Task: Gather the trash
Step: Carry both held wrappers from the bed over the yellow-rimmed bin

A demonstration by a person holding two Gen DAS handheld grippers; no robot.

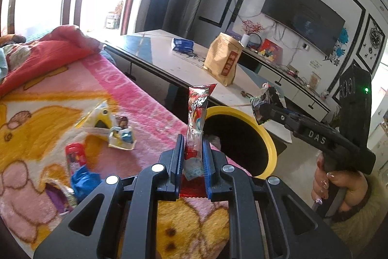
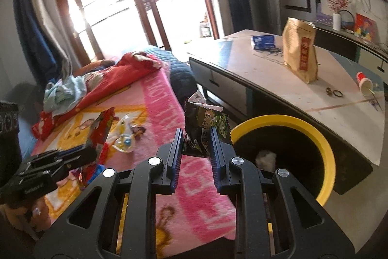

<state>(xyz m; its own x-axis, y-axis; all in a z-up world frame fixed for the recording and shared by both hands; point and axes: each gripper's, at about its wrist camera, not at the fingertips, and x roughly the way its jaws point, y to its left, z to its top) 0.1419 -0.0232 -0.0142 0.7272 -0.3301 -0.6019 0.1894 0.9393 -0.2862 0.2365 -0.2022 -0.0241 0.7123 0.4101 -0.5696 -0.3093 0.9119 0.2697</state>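
Observation:
My left gripper (image 1: 192,152) is shut on a long red and clear snack wrapper (image 1: 197,118) that stands upright, just left of a yellow-rimmed trash bin (image 1: 269,137). My right gripper (image 2: 196,137) is shut on a black and green snack packet (image 2: 206,123), with the trash bin (image 2: 325,145) to its right. In the left wrist view the right gripper (image 1: 263,111) holds that packet (image 1: 265,101) above the bin's far rim. In the right wrist view the left gripper (image 2: 89,149) shows at the left with the red wrapper (image 2: 101,128). Several more wrappers (image 1: 114,130) lie on the pink blanket (image 1: 135,94).
A low table (image 2: 266,79) stands behind the bin with a brown paper bag (image 2: 300,50), a blue packet (image 2: 263,41) and a tipped cup (image 2: 363,84). A red quilt (image 1: 48,57) and clothes pile at the blanket's far end. A hand (image 1: 339,191) grips the right gripper's handle.

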